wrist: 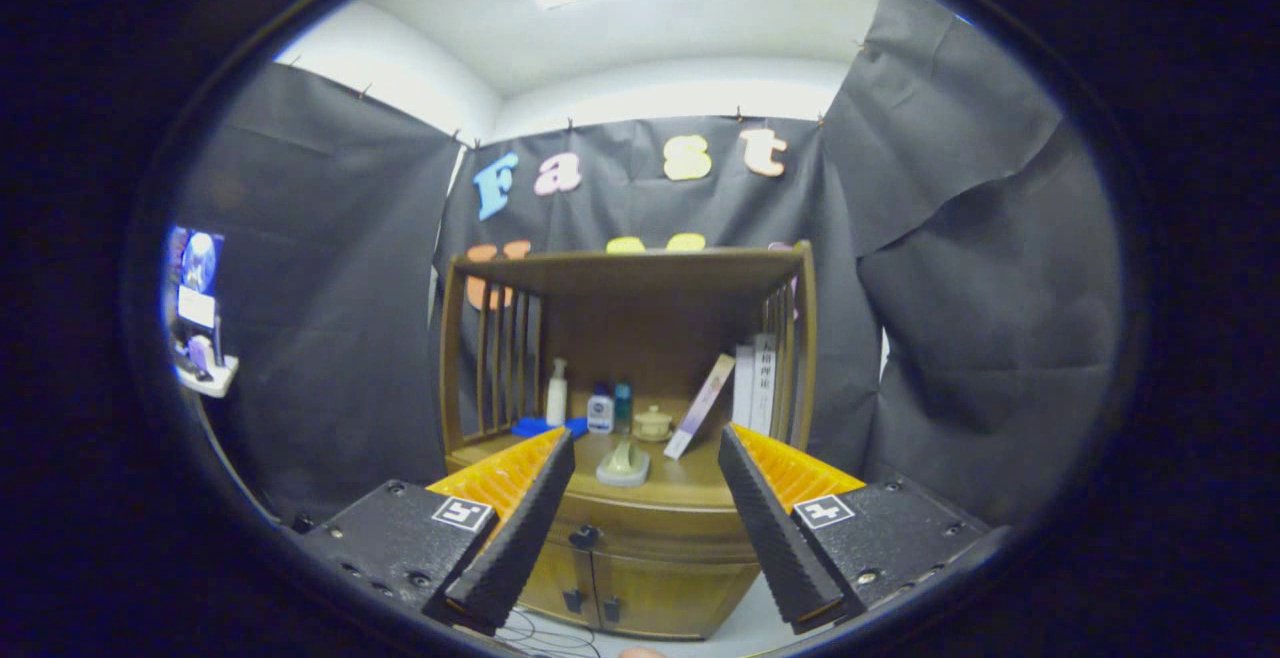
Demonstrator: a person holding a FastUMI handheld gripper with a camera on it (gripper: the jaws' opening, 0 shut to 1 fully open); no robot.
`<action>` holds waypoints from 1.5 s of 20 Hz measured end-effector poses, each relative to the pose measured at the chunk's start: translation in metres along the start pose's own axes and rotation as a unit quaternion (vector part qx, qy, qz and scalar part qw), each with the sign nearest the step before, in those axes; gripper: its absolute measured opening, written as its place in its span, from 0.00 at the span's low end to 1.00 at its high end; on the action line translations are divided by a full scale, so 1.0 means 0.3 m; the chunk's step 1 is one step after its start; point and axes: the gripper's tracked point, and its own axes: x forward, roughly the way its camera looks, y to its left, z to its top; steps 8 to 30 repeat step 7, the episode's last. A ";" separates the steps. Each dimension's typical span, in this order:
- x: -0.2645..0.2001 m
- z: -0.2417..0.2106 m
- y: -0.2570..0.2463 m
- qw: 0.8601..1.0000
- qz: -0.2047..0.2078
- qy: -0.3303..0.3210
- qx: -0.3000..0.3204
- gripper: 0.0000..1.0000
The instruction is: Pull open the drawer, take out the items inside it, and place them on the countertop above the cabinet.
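- Hovering in front of the cabinet [640,558], gripper [645,523] fingers spread apart, nothing between them but air.
- Drawer [640,528] reads as closed, front flush under the countertop [690,483] front edge; its knob [583,537] sits just ahead of the left finger.
- Countertop carries a pale green item [624,463] near the front edge, small bottles [600,410] and a jar [652,423] along the back, books [755,383] at the right end.
- Drawer contents hidden, so this fits either the approach to pull it or an emptied drawer pushed back.
- If pulling: line the fingers on the knob, close, draw straight back.
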 end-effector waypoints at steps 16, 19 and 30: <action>-0.209 0.142 -0.018 0.999 0.007 -0.032 0.001 0.97; -0.209 0.142 -0.018 0.999 0.007 -0.032 0.001 0.97; -0.209 0.142 -0.018 0.999 0.007 -0.032 0.001 0.97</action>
